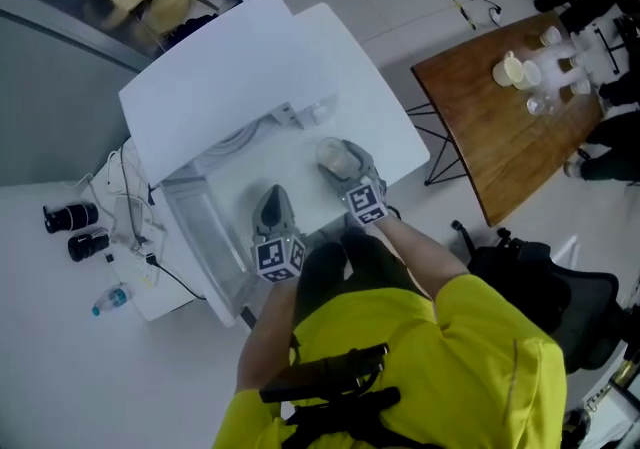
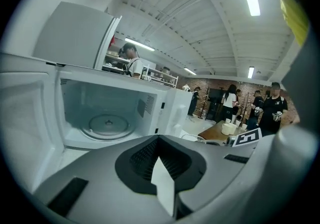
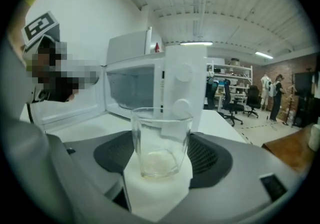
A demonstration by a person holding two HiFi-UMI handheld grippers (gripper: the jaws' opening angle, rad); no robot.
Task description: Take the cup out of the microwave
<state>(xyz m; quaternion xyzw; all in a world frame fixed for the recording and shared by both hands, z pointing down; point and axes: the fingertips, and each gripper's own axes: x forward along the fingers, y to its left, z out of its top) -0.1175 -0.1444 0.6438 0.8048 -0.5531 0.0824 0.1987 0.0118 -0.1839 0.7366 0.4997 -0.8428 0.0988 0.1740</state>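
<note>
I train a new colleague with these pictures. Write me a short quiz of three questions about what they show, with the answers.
1. Which hand-held gripper holds the cup: A left, B right?
2. True or false: the microwave door is shut.
3. Fill in: the turntable inside the microwave is ____.
Key: 1 B, the right hand-held gripper; 2 false, it is open; 3 empty.
</note>
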